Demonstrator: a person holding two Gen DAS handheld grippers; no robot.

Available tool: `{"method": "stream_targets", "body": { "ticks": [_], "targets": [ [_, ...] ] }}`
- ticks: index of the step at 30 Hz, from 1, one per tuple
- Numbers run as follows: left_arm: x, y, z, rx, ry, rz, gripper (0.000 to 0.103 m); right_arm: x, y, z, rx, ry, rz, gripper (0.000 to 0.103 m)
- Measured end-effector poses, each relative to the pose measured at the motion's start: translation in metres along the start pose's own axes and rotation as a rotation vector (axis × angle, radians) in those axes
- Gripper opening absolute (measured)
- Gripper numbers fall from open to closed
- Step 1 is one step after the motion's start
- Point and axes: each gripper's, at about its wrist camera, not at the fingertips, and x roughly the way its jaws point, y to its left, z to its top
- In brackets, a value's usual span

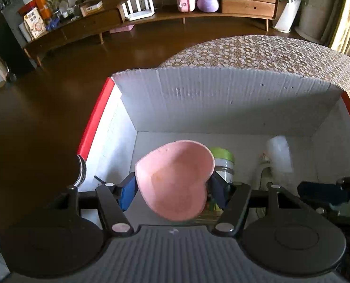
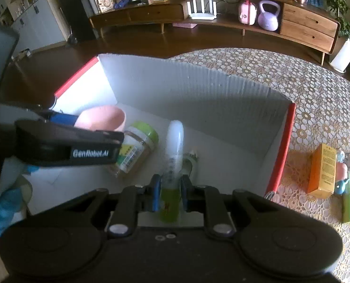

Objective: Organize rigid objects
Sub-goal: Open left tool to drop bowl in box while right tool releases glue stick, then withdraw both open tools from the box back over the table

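Observation:
My left gripper (image 1: 172, 188) is shut on a pink heart-shaped bowl (image 1: 175, 179) and holds it inside the white cardboard box (image 1: 222, 99) with red edges. The bowl (image 2: 101, 118) and the left gripper (image 2: 66, 141) also show in the right wrist view. My right gripper (image 2: 169, 188) is shut on a green bottle with a white cap (image 2: 172, 165), held over the box (image 2: 198, 89). A green-lidded jar (image 2: 137, 146) lies on its side on the box floor; it also shows behind the bowl in the left wrist view (image 1: 223, 162).
The box stands on a table with a patterned cloth (image 2: 316, 94). An orange carton (image 2: 322, 171) and small toys (image 2: 349, 179) lie on the cloth right of the box. A small white object (image 2: 189, 162) lies on the box floor. A wooden sideboard (image 2: 222, 16) runs along the far wall.

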Motion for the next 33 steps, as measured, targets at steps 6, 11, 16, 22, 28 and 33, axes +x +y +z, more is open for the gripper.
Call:
{"method": "stream_targets", "body": {
  "ticks": [6,11,16,22,28,33],
  "targets": [
    [0.000,0.005,0.001,-0.035,0.010,-0.006,0.066,-0.016,0.004,-0.007,-0.024,-0.022,0.028,0.018],
    [-0.006,0.006,-0.002,-0.057,0.002,-0.008,0.068,-0.028,0.004,-0.010,-0.027,-0.032,0.065,0.018],
    [-0.025,0.003,-0.008,-0.047,-0.043,0.006,0.068,-0.043,0.000,-0.011,-0.020,-0.051,0.092,0.019],
    [-0.053,-0.004,-0.016,-0.042,-0.095,0.009,0.068,-0.065,0.000,-0.016,-0.020,-0.083,0.097,0.019],
    [-0.084,-0.013,-0.026,-0.030,-0.151,-0.007,0.070,-0.091,-0.001,-0.024,-0.025,-0.126,0.117,0.020],
    [-0.109,-0.025,-0.036,-0.022,-0.205,-0.031,0.073,-0.110,-0.001,-0.033,-0.031,-0.156,0.135,0.022]
  ]
}}
